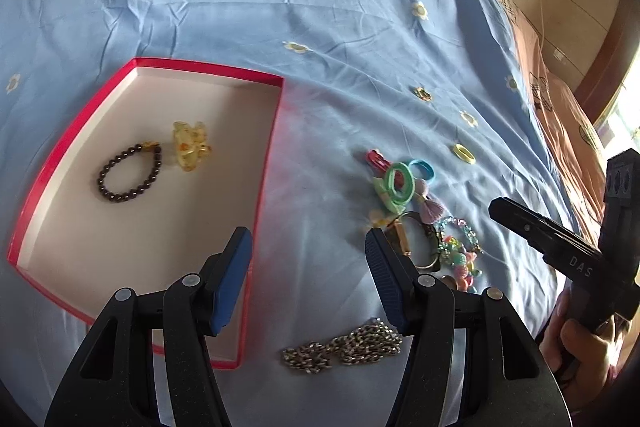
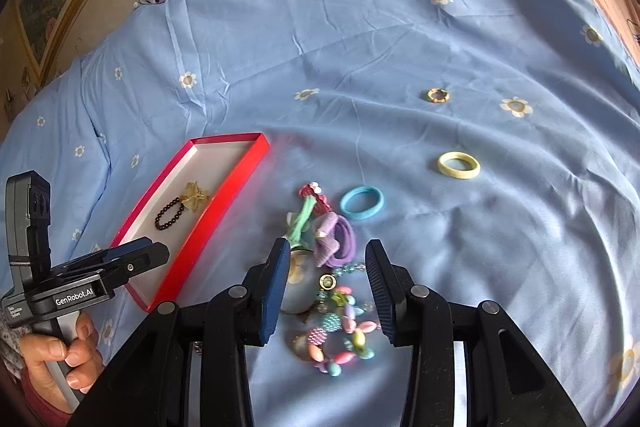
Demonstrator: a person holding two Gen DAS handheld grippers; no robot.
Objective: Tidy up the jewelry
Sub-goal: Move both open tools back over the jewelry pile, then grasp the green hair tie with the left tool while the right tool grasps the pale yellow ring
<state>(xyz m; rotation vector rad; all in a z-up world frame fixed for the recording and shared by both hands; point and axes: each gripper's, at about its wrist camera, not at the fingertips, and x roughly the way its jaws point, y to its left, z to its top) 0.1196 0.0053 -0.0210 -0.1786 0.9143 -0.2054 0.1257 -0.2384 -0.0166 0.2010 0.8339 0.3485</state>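
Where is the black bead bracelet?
The bracelet lies inside the red box, on the left in the left wrist view, touching a yellow clip. In the right wrist view it sits left of the pile.

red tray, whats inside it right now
Inside the red tray lie a dark bead bracelet and a yellow hair clip, touching. The left gripper covers the tray's near corner, hiding anything there.

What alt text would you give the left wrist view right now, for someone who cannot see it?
The open left gripper hovers empty over a blue floral bedsheet, between a red-rimmed tray holding a dark bead bracelet and a yellow hair claw, and a loose jewelry pile. A silver chain lies nearest.
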